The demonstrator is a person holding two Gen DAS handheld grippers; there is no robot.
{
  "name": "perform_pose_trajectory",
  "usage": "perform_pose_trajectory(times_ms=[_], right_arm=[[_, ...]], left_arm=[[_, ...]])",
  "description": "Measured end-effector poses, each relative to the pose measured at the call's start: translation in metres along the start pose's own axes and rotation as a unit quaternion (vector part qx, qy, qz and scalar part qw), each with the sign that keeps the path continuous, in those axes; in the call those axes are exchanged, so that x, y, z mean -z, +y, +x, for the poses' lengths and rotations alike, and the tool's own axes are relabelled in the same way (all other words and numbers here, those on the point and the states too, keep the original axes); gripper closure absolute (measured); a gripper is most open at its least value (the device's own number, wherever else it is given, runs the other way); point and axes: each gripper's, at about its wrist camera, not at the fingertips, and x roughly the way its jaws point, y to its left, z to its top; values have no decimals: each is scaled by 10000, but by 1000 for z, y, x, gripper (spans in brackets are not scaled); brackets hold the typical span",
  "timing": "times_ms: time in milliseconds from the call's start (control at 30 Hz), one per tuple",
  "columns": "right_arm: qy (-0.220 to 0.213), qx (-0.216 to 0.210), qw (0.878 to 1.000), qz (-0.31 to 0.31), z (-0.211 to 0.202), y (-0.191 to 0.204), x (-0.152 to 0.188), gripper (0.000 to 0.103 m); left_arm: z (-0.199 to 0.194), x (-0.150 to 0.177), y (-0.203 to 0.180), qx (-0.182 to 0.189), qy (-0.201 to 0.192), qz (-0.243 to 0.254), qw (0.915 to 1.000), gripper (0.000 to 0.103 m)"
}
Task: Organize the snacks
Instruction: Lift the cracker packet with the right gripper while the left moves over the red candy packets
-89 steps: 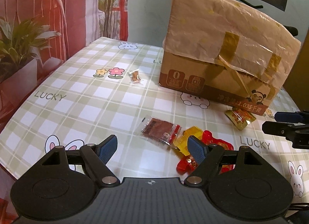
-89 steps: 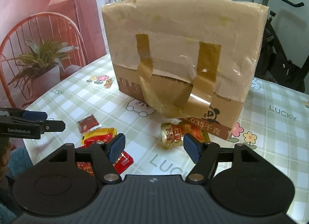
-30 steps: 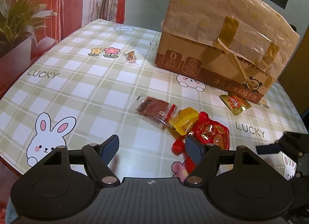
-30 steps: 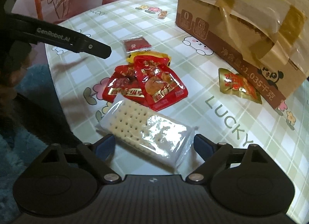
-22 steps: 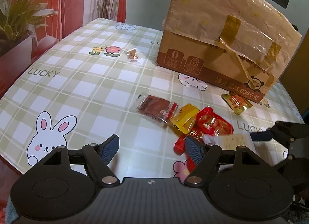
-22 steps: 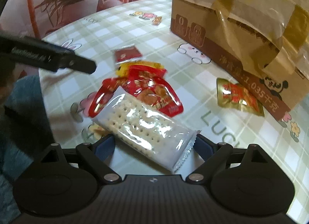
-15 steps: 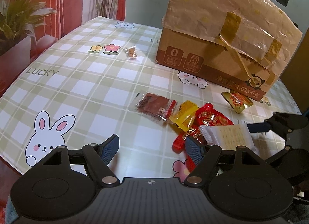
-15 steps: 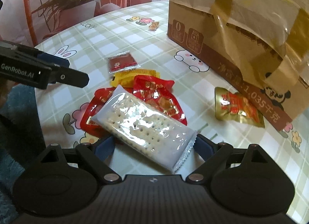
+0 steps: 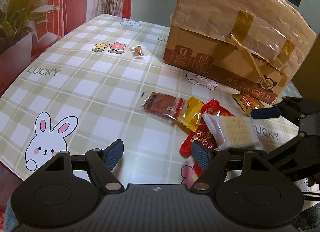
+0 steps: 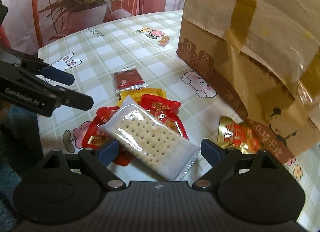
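Snacks (image 10: 140,112) are being piled on the table (image 9: 80,92): crackers (image 10: 152,138), gripped across the right tool (image 10: 158,150), need lowering and release onto the heap, while the left tool (image 9: 158,152) is held wide, empty.

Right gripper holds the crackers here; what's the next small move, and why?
Probably lower the cracker pack onto the red packets and open the jaws: the right gripper holds it over that pile, where other snacks lie.
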Motion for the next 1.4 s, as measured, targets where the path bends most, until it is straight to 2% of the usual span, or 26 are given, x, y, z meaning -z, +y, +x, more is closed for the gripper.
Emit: perform_pose_trajectory(times_ms=[267,533,667,833,900,1033,1233,1400], right_arm=[[36,-98,9995,-284,13,0,-11,12],[-3,-247,9993,-287,-2,-6,-13,12],[84,-185,9989,-420,3,-6,-17,12],[-28,-439,9978,-488,15,-5,-24,14],[-31,-562,9976,-402,20,-5,-25,15],[-35,-867,9962,61,20,-14,-18,28],[-173,-718,9953,626,4,-27,1,41],[-380,-155,9923,1169,-2,-42,15,44]], left_arm=[[0,0,0,-11,10,-18,10000,27],[3,1,0,25,47,-25,10000,27],[3,0,0,30,46,-31,10000,27],[2,0,3,13,22,-92,10000,27],[1,0,3,8,16,-98,10000,27],[1,0,2,3,15,-120,9999,27],[4,0,-1,33,67,-84,9999,27],[5,0,0,31,90,-75,9999,27]])
